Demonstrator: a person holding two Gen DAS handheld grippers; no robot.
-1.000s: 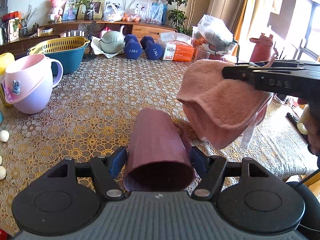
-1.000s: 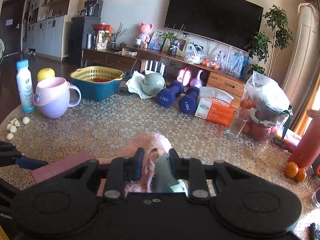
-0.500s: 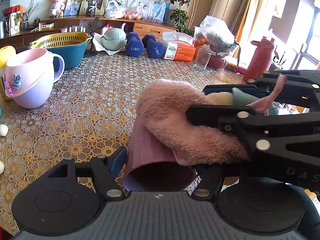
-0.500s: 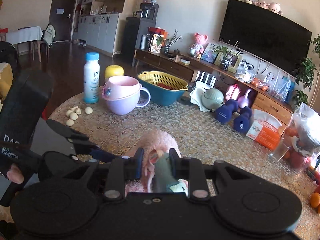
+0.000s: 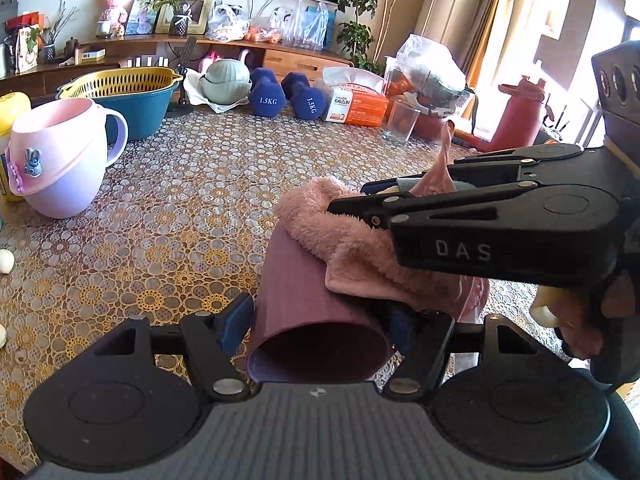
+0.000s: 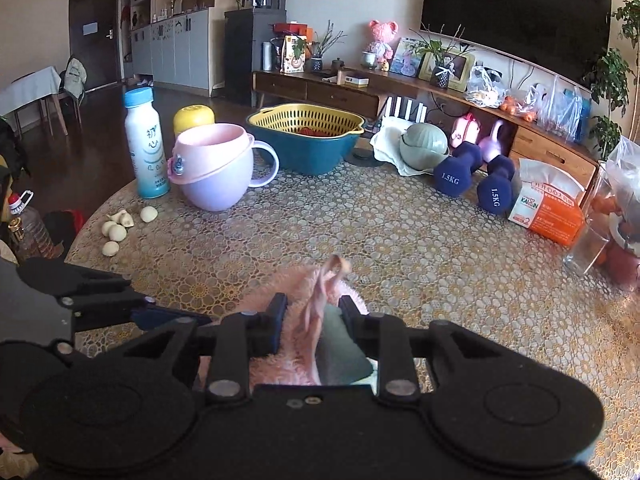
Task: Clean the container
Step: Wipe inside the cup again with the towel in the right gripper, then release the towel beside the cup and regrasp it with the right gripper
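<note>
A mauve ribbed cup (image 5: 304, 292), the container, lies on its side between my left fingers, its open mouth toward the camera; my left gripper (image 5: 320, 312) is shut on it. A fluffy pink cloth (image 5: 344, 236) rests on the cup's upper right side, pressed there by my right gripper (image 5: 360, 196), which comes in from the right. In the right wrist view my right gripper (image 6: 314, 312) is shut on the pink cloth (image 6: 296, 304), and the cup is hidden under it. The left gripper's fingers (image 6: 96, 280) show at the left edge.
On the patterned tablecloth (image 5: 192, 200) stand a pink and lilac mug (image 5: 56, 156), a teal basin with a yellow strainer (image 5: 124, 92), two blue dumbbells (image 5: 284, 94), an orange tissue pack (image 5: 356, 102) and a glass (image 5: 400, 120). Garlic cloves (image 6: 118, 226) and a white bottle (image 6: 146, 144) sit at the left.
The cloth came from hanging in the air at the right onto the cup. In the last half second the right gripper slid it back toward the cup's right side.
</note>
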